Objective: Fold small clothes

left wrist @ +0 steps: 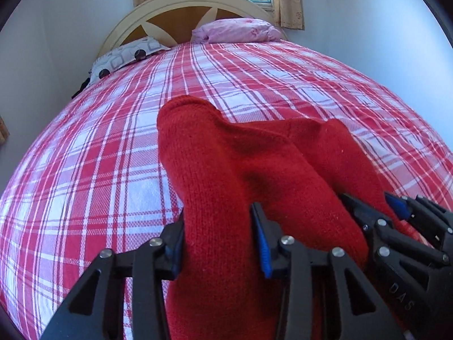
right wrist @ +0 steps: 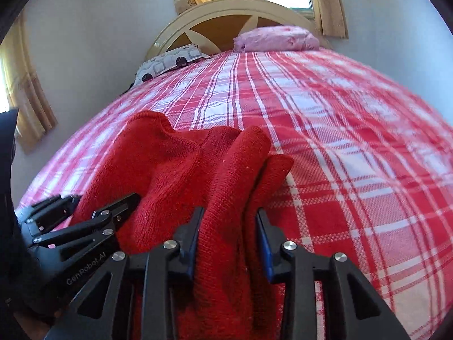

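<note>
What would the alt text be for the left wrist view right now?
The left gripper is closed on a fold of a red knitted garment, which lies bunched on a bed covered by a red and white plaid sheet. The right gripper grips the same garment at lower right. Beyond are two pillows, a cream headboard and a curtained window.

Two black handheld devices, each ending in a two-finger gripper. The left gripper [left wrist: 219,240] has angular black linkage arms with triangular cut-outs, round silver screws at the joints and ribbed blue pads [left wrist: 263,252]. The right gripper [right wrist: 229,240] is built alike; pale lettering marks both bodies.
</note>
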`<state>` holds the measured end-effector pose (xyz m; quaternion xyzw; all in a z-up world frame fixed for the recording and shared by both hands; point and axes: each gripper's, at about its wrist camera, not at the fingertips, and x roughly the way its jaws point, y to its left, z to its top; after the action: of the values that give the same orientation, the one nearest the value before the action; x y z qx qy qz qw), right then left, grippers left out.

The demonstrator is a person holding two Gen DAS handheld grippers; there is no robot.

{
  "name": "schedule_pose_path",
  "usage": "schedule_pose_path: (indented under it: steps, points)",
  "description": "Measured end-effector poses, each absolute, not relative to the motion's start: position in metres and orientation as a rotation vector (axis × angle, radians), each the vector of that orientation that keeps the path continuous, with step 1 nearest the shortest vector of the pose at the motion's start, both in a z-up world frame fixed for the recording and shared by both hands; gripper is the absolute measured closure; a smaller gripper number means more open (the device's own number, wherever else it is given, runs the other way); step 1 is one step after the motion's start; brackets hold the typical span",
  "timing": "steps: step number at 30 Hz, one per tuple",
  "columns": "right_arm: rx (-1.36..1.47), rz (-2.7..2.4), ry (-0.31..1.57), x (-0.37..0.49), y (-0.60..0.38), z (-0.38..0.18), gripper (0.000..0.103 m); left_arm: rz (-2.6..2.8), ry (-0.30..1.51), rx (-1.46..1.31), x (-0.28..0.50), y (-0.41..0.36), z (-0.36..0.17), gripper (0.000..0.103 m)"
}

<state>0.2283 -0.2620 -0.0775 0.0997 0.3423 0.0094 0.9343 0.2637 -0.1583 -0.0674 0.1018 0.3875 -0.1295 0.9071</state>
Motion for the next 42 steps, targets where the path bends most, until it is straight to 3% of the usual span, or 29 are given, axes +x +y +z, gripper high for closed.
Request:
schedule_pose_path:
  steps: [8, 12, 16, 18, 22, 25, 27, 31, 32, 33, 37, 42]
  points:
    - [0.437, 0.079, 0.725, 0.234, -0.293, -0.092, 0.044, -0.294, 0.808, 0.122, 0.263, -0.148, -0.069, 0.056]
    - [0.451, 0.090, 0.724, 0.234, -0.292, -0.093, 0.043, -0.333, 0.862, 0.044, 0.273, -0.138, -0.068, 0.050]
    - [0.512, 0.121, 0.704, 0.231, -0.300, -0.094, 0.042, -0.420, 1.010, -0.275, 0.295, -0.097, -0.084, 0.025]
    - [0.547, 0.141, 0.693, 0.230, -0.305, -0.096, 0.042, -0.476, 1.022, -0.445, 0.300, -0.074, -0.092, 0.025]
    - [0.529, 0.164, 0.696, 0.231, -0.300, -0.093, 0.042, -0.493, 1.039, -0.379, 0.300, -0.081, -0.089, 0.024]
    - [0.502, 0.152, 0.713, 0.235, -0.296, -0.094, 0.040, -0.487, 1.016, -0.303, 0.297, -0.100, -0.089, 0.013]
    - [0.518, 0.154, 0.718, 0.237, -0.299, -0.096, 0.040, -0.477, 1.006, -0.225, 0.294, -0.114, -0.088, 0.012]
    - [0.499, 0.148, 0.736, 0.240, -0.297, -0.096, 0.041, -0.497, 1.013, -0.231, 0.296, -0.119, -0.089, 0.029]
    - [0.471, 0.139, 0.739, 0.240, -0.292, -0.094, 0.054, -0.495, 1.013, -0.238, 0.297, -0.117, -0.089, 0.032]
    - [0.453, 0.150, 0.740, 0.240, -0.288, -0.093, 0.060, -0.488, 1.006, -0.237, 0.295, -0.117, -0.088, 0.039]
    - [0.388, 0.117, 0.743, 0.235, -0.276, -0.082, 0.068, -0.440, 0.953, -0.100, 0.279, -0.125, -0.070, 0.058]
    - [0.311, 0.087, 0.665, 0.201, -0.243, -0.054, 0.070, -0.380, 0.864, 0.004, 0.255, -0.124, -0.047, 0.063]
